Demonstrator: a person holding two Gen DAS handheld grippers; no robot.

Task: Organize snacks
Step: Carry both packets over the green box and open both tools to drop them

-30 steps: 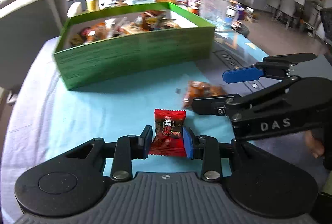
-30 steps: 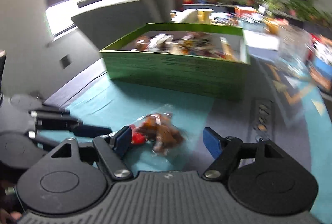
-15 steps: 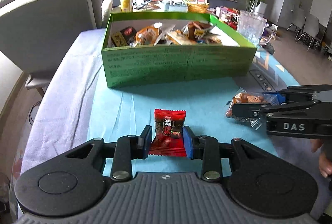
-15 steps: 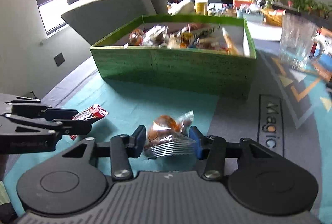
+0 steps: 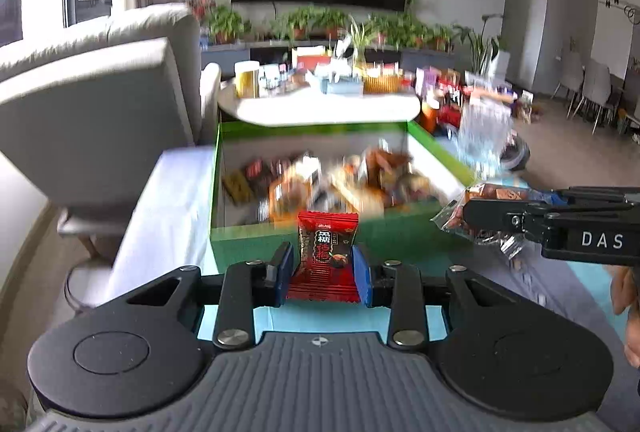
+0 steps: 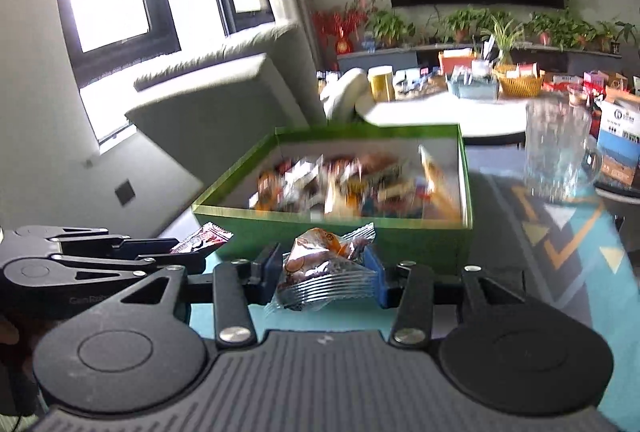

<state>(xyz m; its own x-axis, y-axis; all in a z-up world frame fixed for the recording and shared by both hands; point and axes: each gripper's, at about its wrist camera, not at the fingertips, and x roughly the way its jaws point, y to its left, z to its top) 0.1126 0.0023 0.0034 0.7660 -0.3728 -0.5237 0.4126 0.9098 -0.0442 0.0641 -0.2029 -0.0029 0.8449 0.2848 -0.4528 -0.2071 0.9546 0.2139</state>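
My left gripper (image 5: pixel 323 272) is shut on a red snack packet (image 5: pixel 325 256) and holds it in the air just short of the near wall of the green box (image 5: pixel 400 232). My right gripper (image 6: pixel 322 268) is shut on a clear packet of brown snacks (image 6: pixel 324 272), also raised in front of the green box (image 6: pixel 400 236). The box holds several mixed snacks, blurred by motion. The right gripper with its packet (image 5: pixel 480 216) shows at the right of the left wrist view. The left gripper with the red packet (image 6: pixel 200 238) shows at the left of the right wrist view.
A glass mug (image 6: pixel 560 155) stands right of the box on the patterned teal mat (image 6: pixel 560 244). A grey sofa (image 5: pixel 100 111) is to the left. A white table (image 5: pixel 320 107) crowded with items lies behind the box.
Both grippers have risen from the table and moved toward the green box, each still holding its packet. One second ago the right gripper was open around its packet; it closed on it.
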